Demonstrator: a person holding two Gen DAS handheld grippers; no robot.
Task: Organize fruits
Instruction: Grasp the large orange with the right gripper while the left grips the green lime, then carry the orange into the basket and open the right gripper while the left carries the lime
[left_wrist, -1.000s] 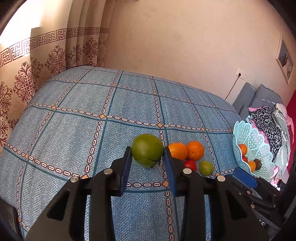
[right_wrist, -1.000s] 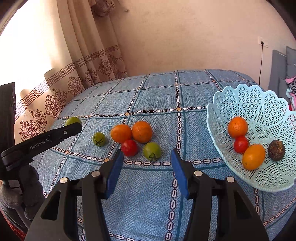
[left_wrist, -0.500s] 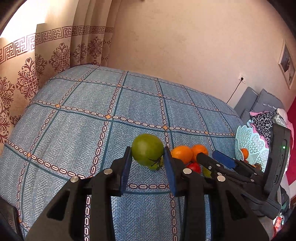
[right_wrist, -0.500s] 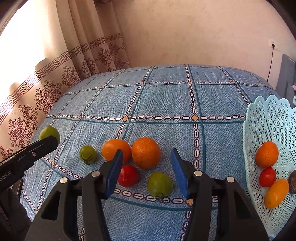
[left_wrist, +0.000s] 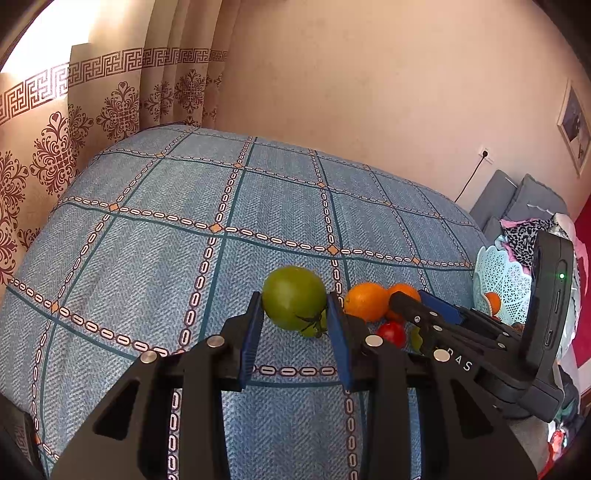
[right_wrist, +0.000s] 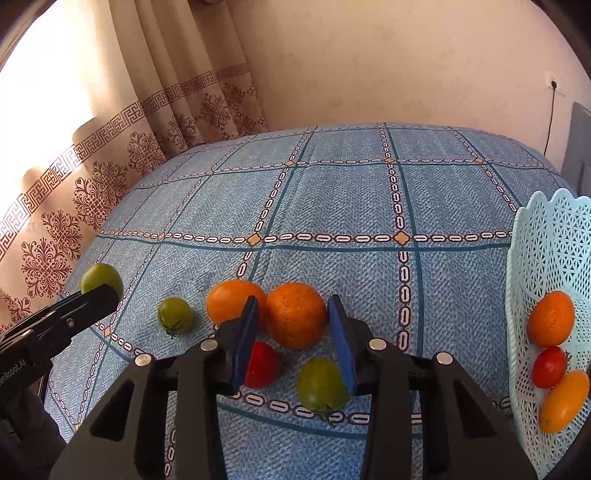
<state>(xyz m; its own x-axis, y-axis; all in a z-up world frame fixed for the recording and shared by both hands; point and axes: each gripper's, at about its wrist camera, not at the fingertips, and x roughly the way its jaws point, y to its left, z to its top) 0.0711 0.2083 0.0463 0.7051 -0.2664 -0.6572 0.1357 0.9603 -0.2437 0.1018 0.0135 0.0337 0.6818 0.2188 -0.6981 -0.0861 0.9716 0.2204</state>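
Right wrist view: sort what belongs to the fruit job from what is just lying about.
Job:
- green tomato in left hand-held gripper
- two oranges
- red tomato
- two loose green tomatoes
- basket
- right hand-held gripper

Lying about:
- curtain
- blue bedspread
- wall socket

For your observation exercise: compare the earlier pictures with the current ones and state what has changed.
The right gripper has moved left and forward from near the basket, its open fingers now flanking an orange. The left gripper stays shut on the green tomato; the other fruits have not moved.
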